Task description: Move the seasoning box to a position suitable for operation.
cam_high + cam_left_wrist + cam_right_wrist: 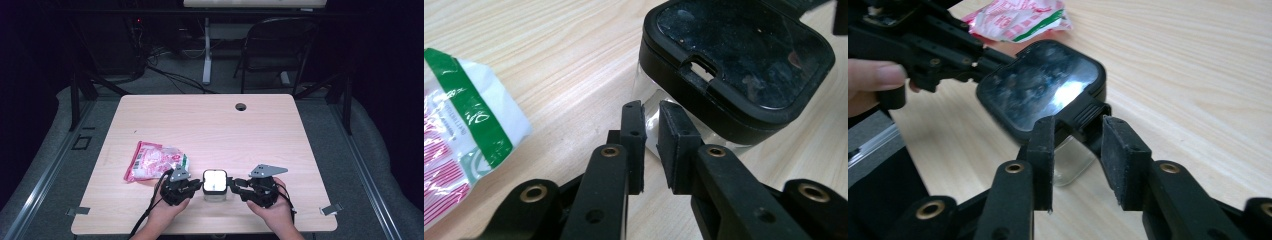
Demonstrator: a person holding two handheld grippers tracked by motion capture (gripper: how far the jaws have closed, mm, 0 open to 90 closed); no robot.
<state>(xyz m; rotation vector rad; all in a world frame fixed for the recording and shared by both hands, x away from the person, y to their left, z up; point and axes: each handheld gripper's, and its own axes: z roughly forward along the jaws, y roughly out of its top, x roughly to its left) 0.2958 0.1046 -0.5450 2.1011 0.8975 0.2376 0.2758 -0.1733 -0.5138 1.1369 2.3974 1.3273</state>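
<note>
Lidded container (214, 186) on counter (210, 125), lid on; snack packet (152, 161) untouched.
Left hand-held gripper (651, 117) narrow, right hand-held gripper (1075, 131) wider, flanking lid latch; neither grips.

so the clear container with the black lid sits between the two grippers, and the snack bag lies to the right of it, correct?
Not quite. In the high view the snack bag lies to the left of the clear container, beyond the left gripper. The rest holds: the container sits between that gripper and the right gripper.
</note>
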